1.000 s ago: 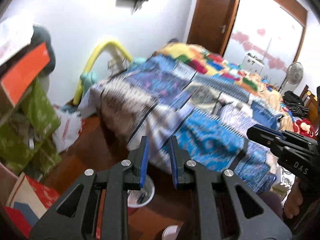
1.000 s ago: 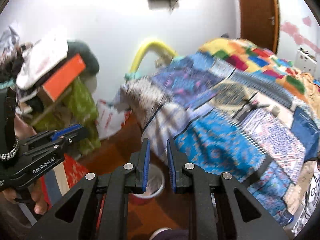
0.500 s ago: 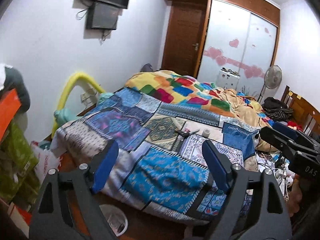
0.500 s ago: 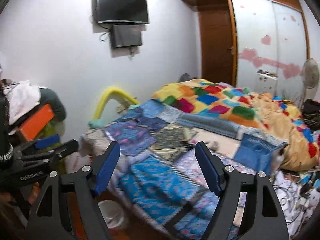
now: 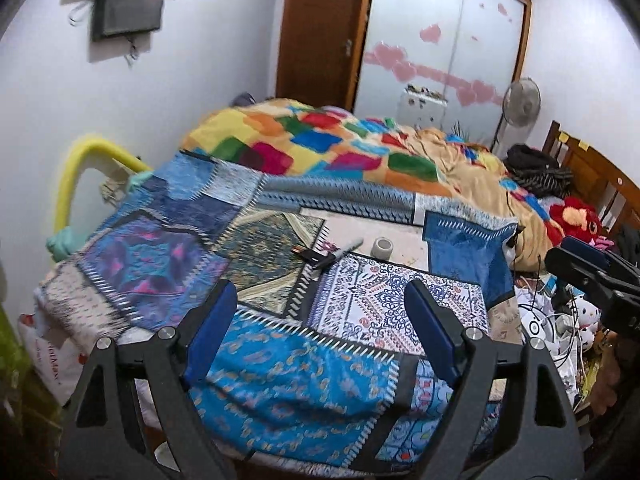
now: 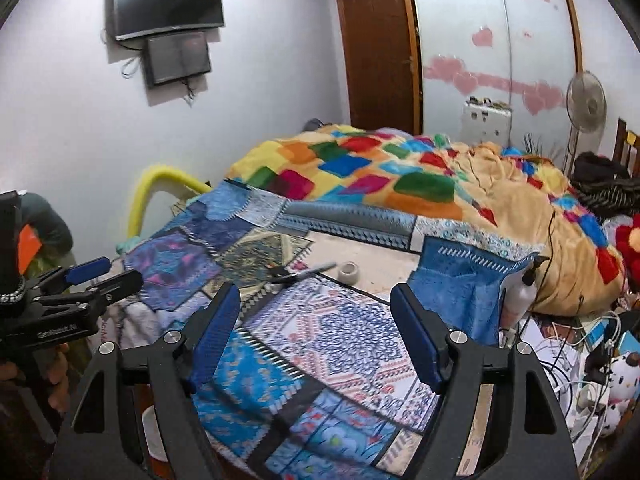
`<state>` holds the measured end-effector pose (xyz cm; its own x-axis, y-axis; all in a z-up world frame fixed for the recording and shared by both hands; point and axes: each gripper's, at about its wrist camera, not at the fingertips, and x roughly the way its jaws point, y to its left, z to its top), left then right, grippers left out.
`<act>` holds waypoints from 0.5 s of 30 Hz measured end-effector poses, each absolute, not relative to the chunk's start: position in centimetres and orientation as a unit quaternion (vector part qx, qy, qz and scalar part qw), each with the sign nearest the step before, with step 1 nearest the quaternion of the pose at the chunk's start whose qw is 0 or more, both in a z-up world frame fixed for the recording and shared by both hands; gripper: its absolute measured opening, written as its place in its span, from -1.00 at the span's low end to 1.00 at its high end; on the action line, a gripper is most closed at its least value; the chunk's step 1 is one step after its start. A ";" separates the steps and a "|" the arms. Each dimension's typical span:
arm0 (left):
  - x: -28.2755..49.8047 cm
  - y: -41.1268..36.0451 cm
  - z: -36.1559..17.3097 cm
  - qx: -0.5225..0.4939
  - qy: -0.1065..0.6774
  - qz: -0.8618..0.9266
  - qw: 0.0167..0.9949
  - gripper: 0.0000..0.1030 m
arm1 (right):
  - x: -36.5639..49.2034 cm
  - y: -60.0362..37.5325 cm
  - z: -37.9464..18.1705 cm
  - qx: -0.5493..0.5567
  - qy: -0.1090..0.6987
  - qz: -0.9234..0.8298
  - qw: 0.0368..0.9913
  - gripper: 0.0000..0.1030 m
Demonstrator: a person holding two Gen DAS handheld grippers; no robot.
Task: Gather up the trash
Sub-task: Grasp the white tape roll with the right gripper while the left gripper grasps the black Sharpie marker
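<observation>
- The left gripper [image 5: 320,328] fills the bottom of its own frame, its jaws spread wide with nothing between them; they opened within the last second but are steady now.
- The right gripper [image 6: 314,330] sits the same way at the bottom of its frame, jaws apart and empty, also opened within the last second.
- Both point across a bed [image 5: 280,364] covered by a blue patchwork sheet.
- At the centre of each frame, on the sheet, lie the loose bits: a small roll of tape [image 5: 382,247] standing on end, a marker pen [image 5: 340,254] just to its left, and a dark flat item [image 5: 310,255] touching the pen, too small to identify.
- A colourful blanket [image 5: 340,148] is bunched across the upper half of the bed.
- A white bin [image 6: 154,434] shows at lower left, on the floor beside the bed, partly hidden by the gripper.
- Cables and soft toys [image 6: 616,376] crowd the lower right.
</observation>
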<state>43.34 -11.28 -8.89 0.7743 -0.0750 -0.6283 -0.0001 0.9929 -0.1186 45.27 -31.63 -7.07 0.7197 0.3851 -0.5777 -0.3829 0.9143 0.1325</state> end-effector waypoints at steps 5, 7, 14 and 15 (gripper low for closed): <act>49.6 -11.9 -12.7 -0.062 0.364 -0.041 0.928 0.66 | 49.7 -31.9 -10.1 0.010 0.339 0.199 0.919 0.45; 51.6 -11.8 -14.0 -0.063 0.370 -0.046 0.926 0.66 | 51.5 -31.8 -11.4 0.012 0.350 0.194 0.916 0.45; 58.1 -11.8 -18.7 -0.069 0.390 -0.067 0.916 0.54 | 57.2 -30.6 -16.0 0.029 0.386 0.195 0.901 0.45; 58.9 -11.8 -19.3 -0.072 0.394 -0.071 0.913 0.52 | 58.0 -30.2 -16.7 0.027 0.392 0.196 0.898 0.45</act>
